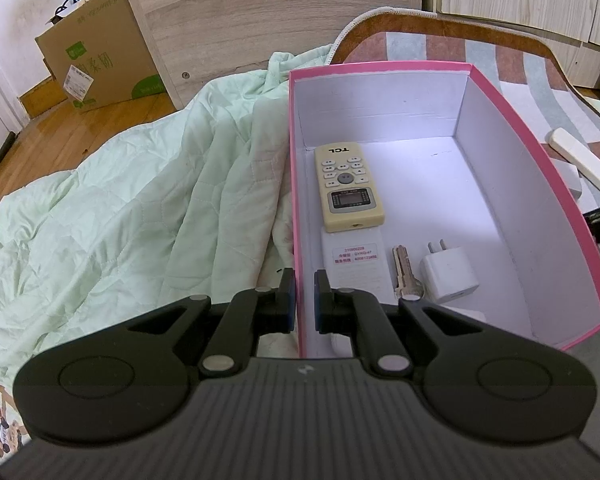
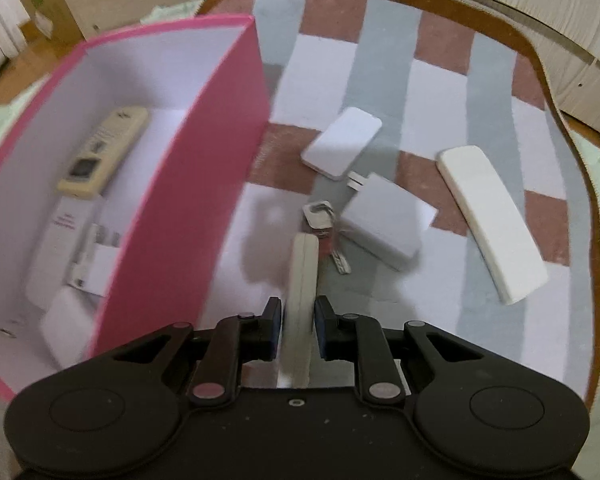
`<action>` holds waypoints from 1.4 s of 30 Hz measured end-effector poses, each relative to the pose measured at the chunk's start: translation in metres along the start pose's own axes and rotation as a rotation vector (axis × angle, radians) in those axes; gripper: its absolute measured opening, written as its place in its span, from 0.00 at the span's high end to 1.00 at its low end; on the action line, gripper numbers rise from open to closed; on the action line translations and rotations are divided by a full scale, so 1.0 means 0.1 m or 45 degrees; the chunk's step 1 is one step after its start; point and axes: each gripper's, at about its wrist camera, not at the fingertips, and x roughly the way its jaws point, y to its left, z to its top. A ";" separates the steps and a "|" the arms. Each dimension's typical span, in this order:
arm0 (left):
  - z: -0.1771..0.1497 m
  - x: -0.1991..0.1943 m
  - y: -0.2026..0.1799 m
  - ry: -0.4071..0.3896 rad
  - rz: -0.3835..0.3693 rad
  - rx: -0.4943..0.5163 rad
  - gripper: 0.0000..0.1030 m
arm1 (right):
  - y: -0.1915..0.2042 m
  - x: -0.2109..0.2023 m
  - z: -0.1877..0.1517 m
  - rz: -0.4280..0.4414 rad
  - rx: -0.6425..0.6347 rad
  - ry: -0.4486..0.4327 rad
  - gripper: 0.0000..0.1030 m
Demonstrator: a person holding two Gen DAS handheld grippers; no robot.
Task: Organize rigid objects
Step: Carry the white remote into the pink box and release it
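A pink box [image 1: 516, 128] with a white inside stands on the bed. It holds a cream TCL remote [image 1: 348, 188], a white flat remote [image 1: 356, 264], a key [image 1: 404, 276] and a white plug charger [image 1: 450, 276]. My left gripper [image 1: 304, 300] is shut on the box's left wall near the front corner. My right gripper [image 2: 297, 328] is shut on a cream remote [image 2: 302, 280], held edge-up above the mat to the right of the box [image 2: 196, 184]. On the mat lie a white power bank [image 2: 342, 142], a grey charger [image 2: 384, 220], a key bunch [image 2: 324, 228] and a long white remote [image 2: 492, 220].
A checked mat [image 2: 440, 92] covers the bed's right part. A pale green quilt [image 1: 120, 220] lies left of the box. A wooden cabinet [image 1: 260, 20] and a cardboard carton [image 1: 96, 52] stand on the floor beyond.
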 end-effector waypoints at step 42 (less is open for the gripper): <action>-0.02 -0.03 0.07 0.006 -0.044 -0.029 0.94 | 1.75 -0.03 0.10 -0.119 -1.797 -0.339 0.82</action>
